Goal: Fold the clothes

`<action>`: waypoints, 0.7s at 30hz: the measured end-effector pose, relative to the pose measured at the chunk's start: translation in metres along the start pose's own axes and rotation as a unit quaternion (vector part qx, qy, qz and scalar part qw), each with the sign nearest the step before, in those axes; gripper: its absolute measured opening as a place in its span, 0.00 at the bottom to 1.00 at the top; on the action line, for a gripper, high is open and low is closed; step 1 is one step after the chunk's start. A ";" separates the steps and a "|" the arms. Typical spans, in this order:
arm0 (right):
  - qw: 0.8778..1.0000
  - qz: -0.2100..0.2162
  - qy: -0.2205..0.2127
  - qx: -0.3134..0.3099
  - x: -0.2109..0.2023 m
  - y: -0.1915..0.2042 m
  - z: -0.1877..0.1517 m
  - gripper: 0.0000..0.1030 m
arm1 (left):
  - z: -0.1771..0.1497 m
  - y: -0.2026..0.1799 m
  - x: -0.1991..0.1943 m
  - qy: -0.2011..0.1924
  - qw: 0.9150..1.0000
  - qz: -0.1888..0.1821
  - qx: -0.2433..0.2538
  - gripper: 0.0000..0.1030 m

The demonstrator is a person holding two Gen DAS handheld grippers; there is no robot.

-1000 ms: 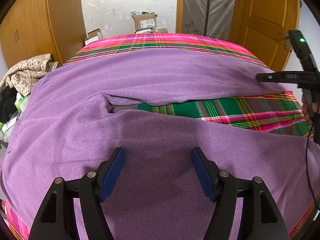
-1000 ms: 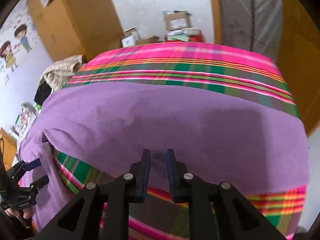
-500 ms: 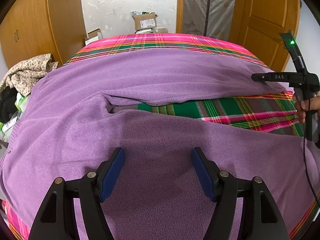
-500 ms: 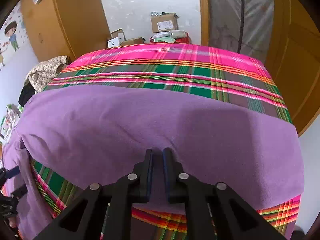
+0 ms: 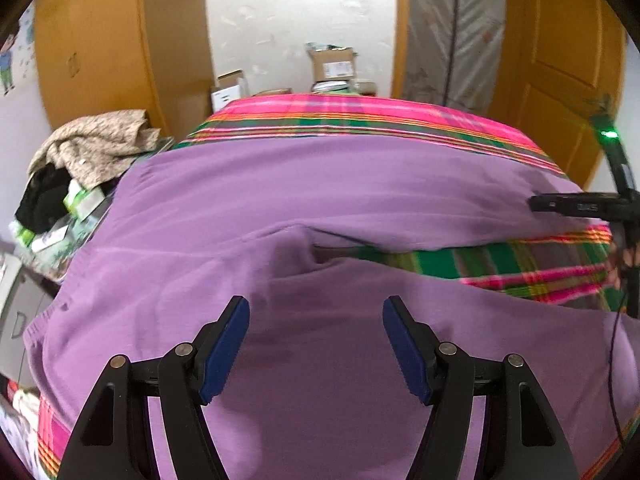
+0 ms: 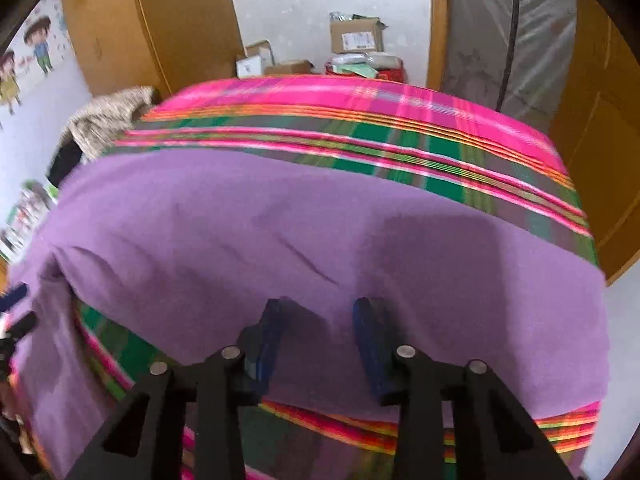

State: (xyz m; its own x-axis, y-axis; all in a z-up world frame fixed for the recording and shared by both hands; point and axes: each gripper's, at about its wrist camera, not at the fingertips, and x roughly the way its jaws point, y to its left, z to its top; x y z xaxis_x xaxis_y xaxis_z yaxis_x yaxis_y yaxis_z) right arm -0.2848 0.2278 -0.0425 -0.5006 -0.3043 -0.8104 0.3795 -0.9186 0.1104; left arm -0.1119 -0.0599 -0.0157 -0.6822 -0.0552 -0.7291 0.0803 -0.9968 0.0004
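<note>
Purple fleece garment (image 5: 320, 200) lies spread on the pink-and-green plaid bedcover (image 5: 360, 116), long axis running left to right across you. Your left gripper (image 5: 316, 344) hovers spread over its near part; your right gripper (image 6: 316, 340), also spread and empty, is at the far part's near edge.

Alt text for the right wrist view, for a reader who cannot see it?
The right gripper is open over the near edge of a purple garment spread on a pink and green plaid bedcover. Cardboard boxes and wooden wardrobes stand behind the bed.
</note>
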 end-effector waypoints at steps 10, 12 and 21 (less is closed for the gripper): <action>0.998 0.013 0.013 -0.054 0.023 0.039 0.015 0.15 | -0.002 0.008 0.021 0.018 1.000 0.005 -0.013 0.69; 0.999 0.010 0.013 -0.046 0.026 0.031 0.019 0.11 | -0.003 0.008 0.024 0.022 1.000 0.004 -0.015 0.69; 0.997 -0.027 -0.022 0.076 0.017 -0.034 0.045 0.03 | -0.006 0.010 0.032 0.033 0.999 -0.003 -0.022 0.69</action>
State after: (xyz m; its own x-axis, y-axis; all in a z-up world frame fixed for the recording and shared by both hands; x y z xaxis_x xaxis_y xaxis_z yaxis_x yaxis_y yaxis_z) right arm -0.3414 0.2420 -0.0342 -0.5510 -0.2618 -0.7923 0.2306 -0.9603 0.1570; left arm -0.1285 -0.0715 -0.0432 -0.6338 -0.0445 -0.7722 0.1095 -0.9935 -0.0326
